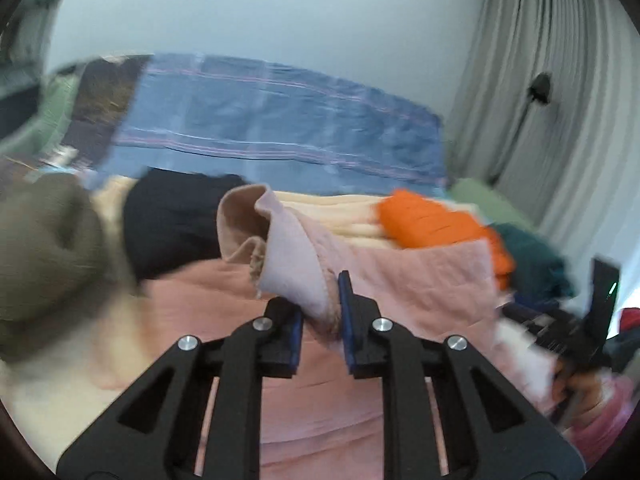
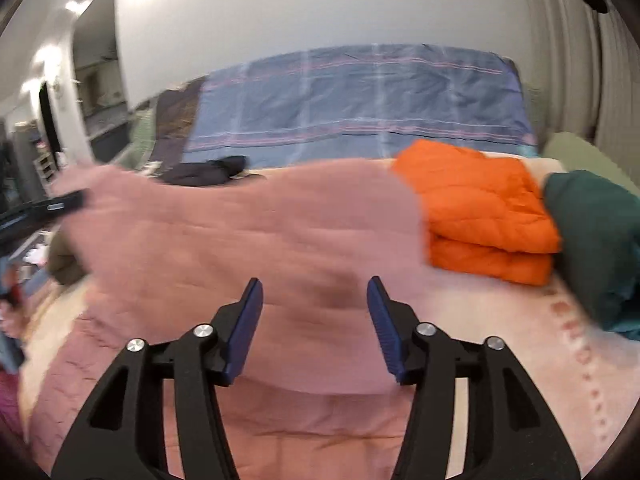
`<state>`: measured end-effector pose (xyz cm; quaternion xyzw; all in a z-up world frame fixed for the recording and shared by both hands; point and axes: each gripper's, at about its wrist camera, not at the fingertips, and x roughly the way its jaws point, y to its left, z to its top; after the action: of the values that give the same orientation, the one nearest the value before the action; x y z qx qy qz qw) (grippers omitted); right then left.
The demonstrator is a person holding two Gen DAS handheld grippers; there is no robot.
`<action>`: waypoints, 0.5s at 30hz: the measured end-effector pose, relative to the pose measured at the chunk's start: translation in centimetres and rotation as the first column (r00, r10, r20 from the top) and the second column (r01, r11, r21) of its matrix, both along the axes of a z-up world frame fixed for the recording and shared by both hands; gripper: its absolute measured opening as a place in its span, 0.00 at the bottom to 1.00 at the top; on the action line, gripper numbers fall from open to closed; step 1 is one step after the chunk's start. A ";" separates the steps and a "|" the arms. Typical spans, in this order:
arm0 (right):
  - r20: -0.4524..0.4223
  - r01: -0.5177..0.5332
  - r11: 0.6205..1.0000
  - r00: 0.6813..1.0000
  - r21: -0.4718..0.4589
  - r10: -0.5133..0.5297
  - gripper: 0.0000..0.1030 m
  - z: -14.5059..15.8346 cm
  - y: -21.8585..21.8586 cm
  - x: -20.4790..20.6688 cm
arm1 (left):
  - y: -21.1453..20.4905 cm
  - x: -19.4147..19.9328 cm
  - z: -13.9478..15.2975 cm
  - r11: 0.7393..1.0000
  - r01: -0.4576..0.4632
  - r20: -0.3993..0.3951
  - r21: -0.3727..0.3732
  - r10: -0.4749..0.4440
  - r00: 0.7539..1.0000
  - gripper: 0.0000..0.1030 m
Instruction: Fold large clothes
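A large pink garment point(image 1: 400, 280) lies spread over the bed. My left gripper point(image 1: 320, 312) is shut on a bunched fold of it point(image 1: 292, 256) and holds that fold lifted. In the right wrist view the same pink garment point(image 2: 256, 232) fills the middle, with its left part raised and blurred. My right gripper point(image 2: 316, 324) is open and empty just above the garment's near part. The other gripper shows as a dark shape point(image 2: 48, 208) at the far left of the right wrist view.
A folded orange garment point(image 2: 484, 208) and a dark green one point(image 2: 596, 232) sit at the right on the bed. A black garment point(image 1: 176, 220) and an olive one point(image 1: 44, 248) lie to the left. A blue striped bedcover point(image 1: 272, 120) lies behind. Grey curtains point(image 1: 560, 80) hang at the right.
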<state>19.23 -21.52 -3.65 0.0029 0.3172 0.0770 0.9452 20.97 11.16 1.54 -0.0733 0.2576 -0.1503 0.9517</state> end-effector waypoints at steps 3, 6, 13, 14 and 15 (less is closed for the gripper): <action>-0.154 0.039 0.995 0.987 -0.093 -0.054 0.60 -4.0 0.6 2.4 | 1.4 1.2 -4.4 0.990 -0.092 -0.106 0.110 0.103 0.989 0.38; -0.156 0.077 0.990 0.983 -0.115 -0.094 0.60 -4.8 1.1 2.4 | 2.8 2.2 -8.6 0.966 -0.157 -0.194 0.205 0.197 0.961 0.54; -0.004 0.063 0.997 0.998 -0.054 -0.064 0.60 0.9 1.2 1.4 | 1.5 -1.1 -2.6 0.955 -0.231 0.036 0.188 0.228 0.973 0.59; 0.013 0.050 0.998 0.999 -0.029 -0.049 0.59 1.6 1.3 1.9 | 0.5 -1.5 -1.6 0.962 -0.205 0.069 0.180 0.196 0.978 0.60; 0.023 0.024 1.000 0.999 0.008 -0.024 0.59 1.8 1.4 2.5 | -0.2 -1.6 -1.0 0.969 -0.176 0.081 0.175 0.164 0.983 0.62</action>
<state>21.71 -20.12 -1.80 0.0096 0.3059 0.0668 0.9497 19.36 10.96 0.52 -0.0033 0.2315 -0.0466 0.9717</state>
